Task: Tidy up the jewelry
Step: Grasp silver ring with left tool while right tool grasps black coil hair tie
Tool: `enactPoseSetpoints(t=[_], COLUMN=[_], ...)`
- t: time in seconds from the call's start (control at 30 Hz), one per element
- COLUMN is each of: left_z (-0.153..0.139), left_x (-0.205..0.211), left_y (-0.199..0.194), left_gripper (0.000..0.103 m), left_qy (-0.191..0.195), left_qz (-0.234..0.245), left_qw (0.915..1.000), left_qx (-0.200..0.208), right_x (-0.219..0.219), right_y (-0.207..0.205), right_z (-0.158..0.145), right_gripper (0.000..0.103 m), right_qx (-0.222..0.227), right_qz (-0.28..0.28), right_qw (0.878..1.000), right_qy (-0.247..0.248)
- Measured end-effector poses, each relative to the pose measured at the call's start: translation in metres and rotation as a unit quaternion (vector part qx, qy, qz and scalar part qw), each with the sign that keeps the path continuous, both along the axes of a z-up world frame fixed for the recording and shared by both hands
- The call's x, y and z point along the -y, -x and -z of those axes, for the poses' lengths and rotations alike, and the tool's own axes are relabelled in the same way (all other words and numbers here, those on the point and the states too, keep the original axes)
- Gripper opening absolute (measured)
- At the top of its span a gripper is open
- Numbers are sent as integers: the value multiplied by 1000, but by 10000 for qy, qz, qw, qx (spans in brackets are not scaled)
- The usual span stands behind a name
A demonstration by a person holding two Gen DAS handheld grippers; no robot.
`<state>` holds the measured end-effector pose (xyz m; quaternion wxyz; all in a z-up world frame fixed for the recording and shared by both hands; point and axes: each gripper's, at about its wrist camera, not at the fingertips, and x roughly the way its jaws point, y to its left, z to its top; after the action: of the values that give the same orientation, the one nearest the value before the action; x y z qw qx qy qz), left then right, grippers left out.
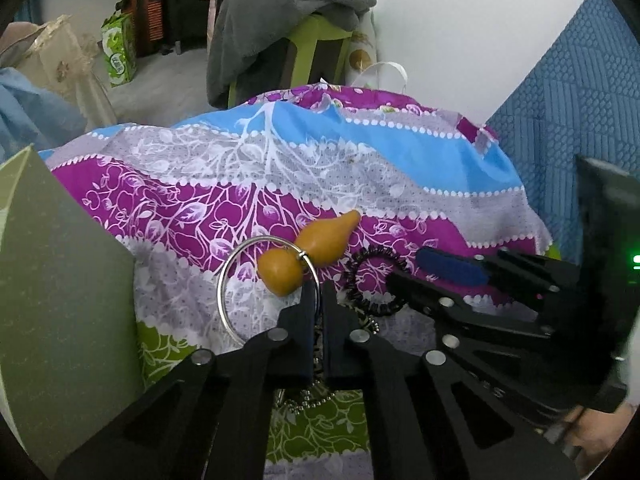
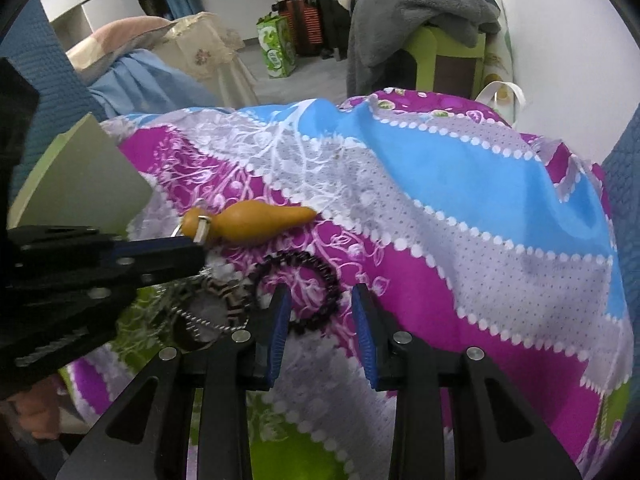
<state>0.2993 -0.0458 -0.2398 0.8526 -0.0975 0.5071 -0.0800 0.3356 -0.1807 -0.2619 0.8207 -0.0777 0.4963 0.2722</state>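
My left gripper [image 1: 319,286] is shut on a large silver ring [image 1: 224,292] that carries an orange gourd-shaped pendant [image 1: 316,246]; the ring stands up off the cloth. It shows from the side in the right wrist view [image 2: 200,256], with the gourd pendant [image 2: 256,222] beyond it. A black coiled bracelet [image 2: 316,276] lies on the cloth right in front of my open right gripper [image 2: 320,296], partly between its blue pads [image 2: 280,320]. The bracelet [image 1: 360,276] and the right gripper [image 1: 408,270] also show in the left wrist view. A ball chain with a patterned charm [image 2: 212,312] lies under the left gripper.
A grey-green box lid [image 1: 60,280] stands at the left edge of the patterned cloth [image 1: 360,168]. A blue quilted surface [image 1: 580,100] lies to the right. A green stool draped with a grey blanket [image 1: 280,12] stands behind, next to the white wall.
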Motion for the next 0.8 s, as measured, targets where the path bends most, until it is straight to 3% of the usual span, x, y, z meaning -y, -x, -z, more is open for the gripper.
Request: enactPoseSetpoints(t=[0.13, 0.23, 0.43, 0.8], left_z=[-6, -10, -21, -40], left_x=[-6, -10, -11, -12], left_y=[2, 4, 15, 51], left_gripper=[2, 2, 2, 2], left_qy=[176, 303, 388, 456], left_qz=[-102, -162, -220, -165], left_qw=[9998, 9994, 9990, 9986], left_qx=[0, -13, 52, 189], right_x=[-8, -14, -9, 18], right_y=[1, 3, 10, 50], right_z=[5, 7, 3, -34], right_gripper=[28, 8, 7, 7], right_qx=[154, 275, 139, 172], right_qz=[-139, -272, -31, 618], right_qw=[9995, 9984, 9989, 9977], right_qy=[229, 408, 436, 214])
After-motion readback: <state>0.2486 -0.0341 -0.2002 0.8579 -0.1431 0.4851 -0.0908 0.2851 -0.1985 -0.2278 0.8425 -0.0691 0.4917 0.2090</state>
